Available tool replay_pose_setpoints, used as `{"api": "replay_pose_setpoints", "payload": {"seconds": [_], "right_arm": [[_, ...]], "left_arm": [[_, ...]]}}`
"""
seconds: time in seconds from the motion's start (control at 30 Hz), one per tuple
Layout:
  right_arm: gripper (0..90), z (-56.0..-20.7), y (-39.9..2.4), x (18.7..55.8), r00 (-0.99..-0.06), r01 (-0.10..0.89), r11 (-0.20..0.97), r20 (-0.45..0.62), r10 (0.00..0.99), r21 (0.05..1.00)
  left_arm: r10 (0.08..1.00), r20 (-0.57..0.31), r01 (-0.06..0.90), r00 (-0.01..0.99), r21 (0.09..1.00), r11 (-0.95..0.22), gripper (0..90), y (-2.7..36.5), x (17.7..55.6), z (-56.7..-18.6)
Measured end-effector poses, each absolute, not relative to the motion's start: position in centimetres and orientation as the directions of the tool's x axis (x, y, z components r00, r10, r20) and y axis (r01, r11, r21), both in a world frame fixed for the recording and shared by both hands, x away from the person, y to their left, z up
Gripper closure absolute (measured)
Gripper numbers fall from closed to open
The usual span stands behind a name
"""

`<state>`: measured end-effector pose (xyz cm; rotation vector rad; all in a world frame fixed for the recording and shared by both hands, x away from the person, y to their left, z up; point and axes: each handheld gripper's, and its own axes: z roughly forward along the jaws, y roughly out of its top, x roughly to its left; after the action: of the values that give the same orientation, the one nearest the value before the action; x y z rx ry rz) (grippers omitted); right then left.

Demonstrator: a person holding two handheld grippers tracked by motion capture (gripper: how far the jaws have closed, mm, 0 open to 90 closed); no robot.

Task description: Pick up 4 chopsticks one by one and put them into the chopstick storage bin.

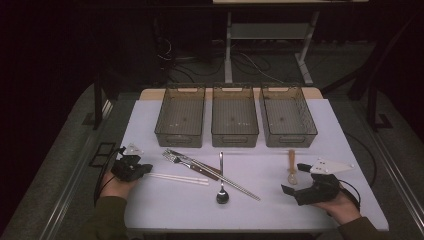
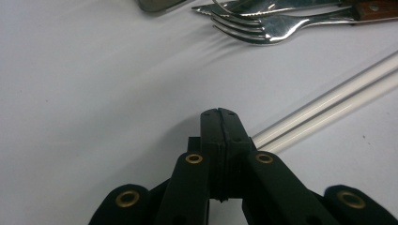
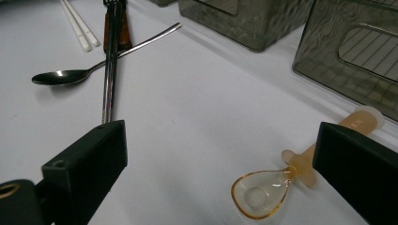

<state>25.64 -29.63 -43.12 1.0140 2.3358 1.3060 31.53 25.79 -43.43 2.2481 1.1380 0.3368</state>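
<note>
My left gripper (image 1: 146,168) rests at the table's left side, its jaws shut with nothing between them (image 2: 219,113). The near end of a pair of white chopsticks (image 2: 328,99) lies just beside its tip, apart from the pads. A fork (image 2: 263,27) and a wooden-handled knife (image 1: 192,165) lie farther ahead. My right gripper (image 1: 293,178) sits low at the right with its jaws wide open (image 3: 220,154). An amber plastic spoon (image 3: 263,190) lies on the table between them, untouched. A metal spoon (image 3: 61,76) and metal chopsticks (image 3: 110,70) lie to the left.
Three grey see-through bins (image 1: 180,116) (image 1: 234,116) (image 1: 287,116) stand in a row at the back of the white table (image 1: 150,200). The cutlery is spread across the table's middle. The table's front edge is close to both hands.
</note>
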Motion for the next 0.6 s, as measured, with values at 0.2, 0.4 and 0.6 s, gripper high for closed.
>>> {"api": "replay_pose_setpoints", "payload": {"seconds": [0.2,0.4,0.6], "right_arm": [[3.2,-43.1,-29.6,25.6,-0.716,0.440,0.348,0.089,0.693,0.828],[3.2,-43.1,-29.6,25.6,-0.715,0.441,0.349,0.089,0.693,0.827],[3.2,-43.1,-29.6,25.6,-0.715,0.440,0.349,0.089,0.694,0.827]], "left_arm": [[0.793,-0.050,0.648,0.607,0.609,-0.458,89.1,26.1,30.8,-43.4],[0.789,-0.060,0.645,0.612,0.614,-0.454,89.1,26.3,30.1,-43.5],[0.785,-0.066,0.644,0.616,0.616,-0.454,89.1,26.5,29.4,-43.5]]}}
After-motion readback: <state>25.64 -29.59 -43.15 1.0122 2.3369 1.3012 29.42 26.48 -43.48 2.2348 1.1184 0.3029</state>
